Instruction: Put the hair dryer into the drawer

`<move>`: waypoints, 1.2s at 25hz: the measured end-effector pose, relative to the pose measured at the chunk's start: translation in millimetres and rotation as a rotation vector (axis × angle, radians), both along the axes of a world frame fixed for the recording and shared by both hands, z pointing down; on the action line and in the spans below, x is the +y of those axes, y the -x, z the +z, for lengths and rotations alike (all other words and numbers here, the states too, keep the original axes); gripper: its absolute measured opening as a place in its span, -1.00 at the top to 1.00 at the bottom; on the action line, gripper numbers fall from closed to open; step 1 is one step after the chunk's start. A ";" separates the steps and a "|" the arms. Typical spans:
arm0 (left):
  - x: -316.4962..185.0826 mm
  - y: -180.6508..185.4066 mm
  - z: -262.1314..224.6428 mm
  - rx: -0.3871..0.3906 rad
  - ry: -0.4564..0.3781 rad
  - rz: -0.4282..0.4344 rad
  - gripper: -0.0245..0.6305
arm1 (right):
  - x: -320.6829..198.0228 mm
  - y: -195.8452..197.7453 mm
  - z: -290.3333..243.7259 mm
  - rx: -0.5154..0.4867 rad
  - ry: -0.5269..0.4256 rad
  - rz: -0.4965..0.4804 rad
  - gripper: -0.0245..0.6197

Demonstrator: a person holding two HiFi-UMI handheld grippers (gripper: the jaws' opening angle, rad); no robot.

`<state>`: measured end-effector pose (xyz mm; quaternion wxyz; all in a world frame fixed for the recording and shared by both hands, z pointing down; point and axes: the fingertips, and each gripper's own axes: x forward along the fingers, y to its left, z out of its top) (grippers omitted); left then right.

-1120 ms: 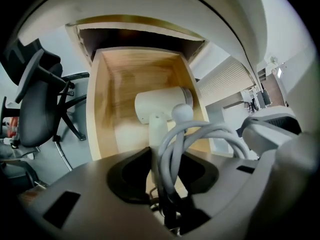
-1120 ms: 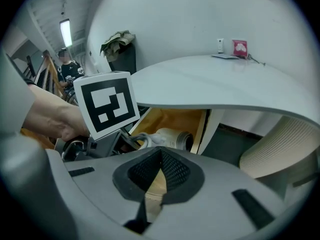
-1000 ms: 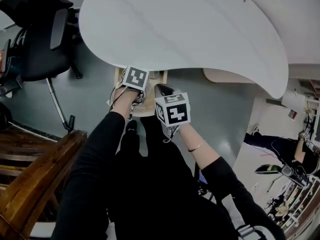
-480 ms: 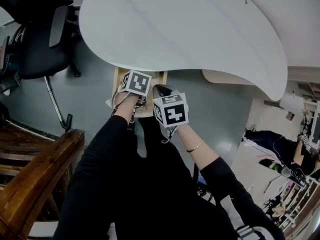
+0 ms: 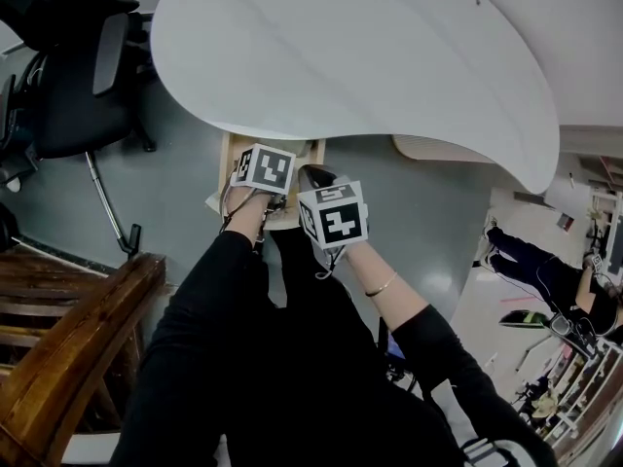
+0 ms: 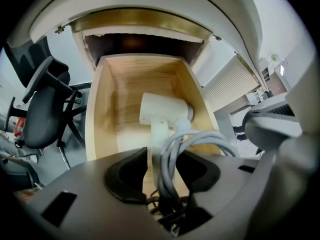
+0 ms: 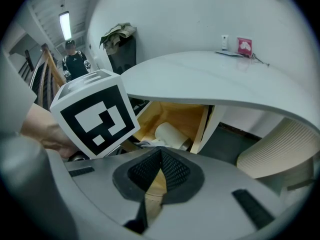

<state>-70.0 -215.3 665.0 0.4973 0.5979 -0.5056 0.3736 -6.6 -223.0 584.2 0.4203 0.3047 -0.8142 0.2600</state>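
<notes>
Wood drawer (image 6: 98,114) stands pulled out under the white surface (image 5: 370,56); white hair dryer (image 6: 162,109) lies inside on the drawer floor, handle toward the near end; its grey cord (image 6: 202,138) loops back between the left tongs (image 6: 162,166); those tongs are wide, have just been opening, not clamping the cord; right tongs (image 7: 160,159) closed tip to tip, empty, just right of the left ones.

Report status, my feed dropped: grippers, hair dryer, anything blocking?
Left gripper just opening, cord between fingers. Right gripper shut, empty. Hair dryer lying in open drawer. Nothing seen blocking.
</notes>
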 end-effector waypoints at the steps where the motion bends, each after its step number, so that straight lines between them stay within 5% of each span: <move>1: -0.6 0.1 -0.7 0.003 -0.005 -0.004 0.34 | -0.3 -0.3 -0.3 0.001 0.000 0.001 0.91; 24: -7.1 14.5 -50.8 0.037 -0.173 -0.056 0.24 | 1.4 -0.7 -18.0 -0.006 -0.062 0.018 0.91; 30: 1.4 13.3 -70.3 0.131 -0.201 -0.133 0.25 | 5.6 -3.6 -25.3 -0.014 -0.078 0.036 0.91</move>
